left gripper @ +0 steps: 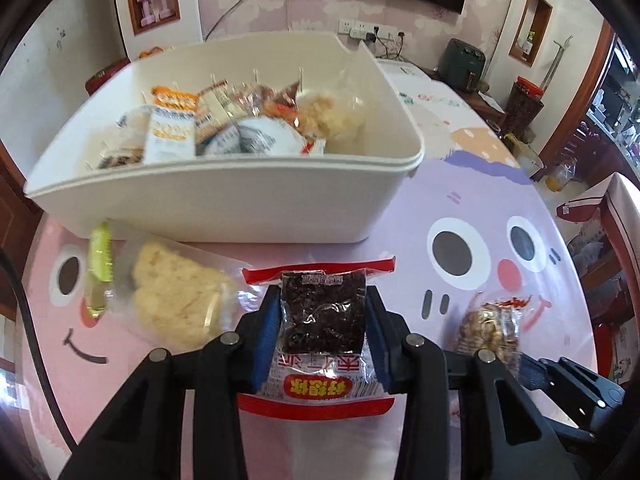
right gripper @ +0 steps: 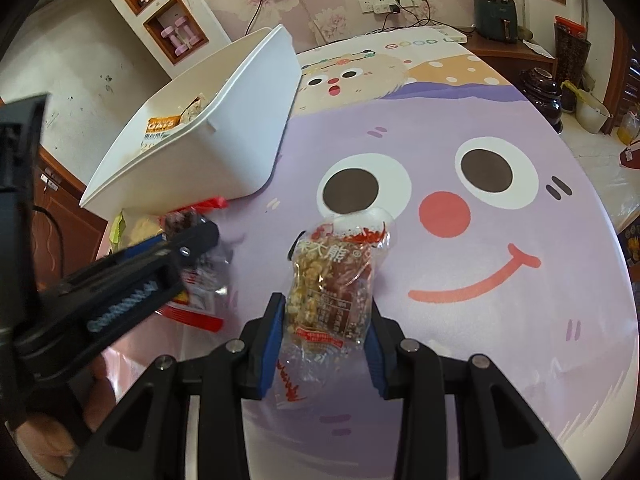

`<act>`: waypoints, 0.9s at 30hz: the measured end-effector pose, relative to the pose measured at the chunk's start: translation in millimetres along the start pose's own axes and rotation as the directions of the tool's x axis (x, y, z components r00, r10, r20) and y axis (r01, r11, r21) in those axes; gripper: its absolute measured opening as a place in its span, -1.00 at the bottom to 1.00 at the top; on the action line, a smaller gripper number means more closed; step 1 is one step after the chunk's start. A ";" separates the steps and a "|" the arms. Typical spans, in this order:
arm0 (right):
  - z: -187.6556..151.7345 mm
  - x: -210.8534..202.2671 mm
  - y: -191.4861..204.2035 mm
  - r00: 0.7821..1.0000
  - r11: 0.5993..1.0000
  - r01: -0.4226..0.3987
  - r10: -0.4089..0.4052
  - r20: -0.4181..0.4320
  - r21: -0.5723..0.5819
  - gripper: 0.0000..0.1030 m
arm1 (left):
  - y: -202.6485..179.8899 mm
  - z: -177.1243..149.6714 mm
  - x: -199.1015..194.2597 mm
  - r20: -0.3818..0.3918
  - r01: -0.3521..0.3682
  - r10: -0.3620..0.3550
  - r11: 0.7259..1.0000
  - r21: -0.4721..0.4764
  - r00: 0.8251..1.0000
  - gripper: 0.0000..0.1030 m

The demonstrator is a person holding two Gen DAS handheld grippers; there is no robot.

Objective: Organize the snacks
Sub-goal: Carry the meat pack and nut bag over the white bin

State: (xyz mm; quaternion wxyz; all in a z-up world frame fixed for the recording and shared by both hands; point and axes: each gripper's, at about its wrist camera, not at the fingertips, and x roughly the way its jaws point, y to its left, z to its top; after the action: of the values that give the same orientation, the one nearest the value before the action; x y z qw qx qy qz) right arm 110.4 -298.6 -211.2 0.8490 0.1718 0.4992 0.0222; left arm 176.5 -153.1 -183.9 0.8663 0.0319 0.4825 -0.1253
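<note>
2 wrist fisheyes, each looking forward and steeply down along its own fingers at the table (left gripper: 480,184), close range. Left cam faces the white bin (left gripper: 224,200) head-on, bin fills the upper half. Right cam sits further right, sees the same bin (right gripper: 224,136) at upper left, side-on. Overlap: bin, purple cartoon face on the tablecloth (right gripper: 420,208), back wall sockets (left gripper: 360,28). Right cam also catches the left gripper (right gripper: 192,240) at its left edge; left cam catches the right gripper (left gripper: 536,368) low right.
</note>
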 end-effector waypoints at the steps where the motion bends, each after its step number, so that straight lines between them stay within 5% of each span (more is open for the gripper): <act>1: -0.7 -1.9 2.9 1.000 1.000 0.005 -0.005 0.002 -0.009 -0.28 | 0.8 0.2 -4.4 0.005 -0.004 0.004 1.000 0.004 1.000 -0.25; 16: 11.0 -65.1 65.5 0.993 0.989 -0.008 0.025 0.115 -0.148 -0.28 | 37.6 8.0 -96.9 0.103 -0.019 0.023 0.999 -0.041 0.994 -0.25; 27: 74.7 -127.0 123.5 0.967 0.966 -0.042 0.104 0.234 -0.256 -0.28 | 70.7 61.8 -144.7 0.192 -0.058 0.067 0.997 -0.055 0.979 -0.25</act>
State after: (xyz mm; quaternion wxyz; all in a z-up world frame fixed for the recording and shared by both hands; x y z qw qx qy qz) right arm 127.2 -229.1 -32.7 0.9175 0.0837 0.3771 0.0947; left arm 172.4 -68.7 -33.4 0.9131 0.0132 0.3978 -0.0885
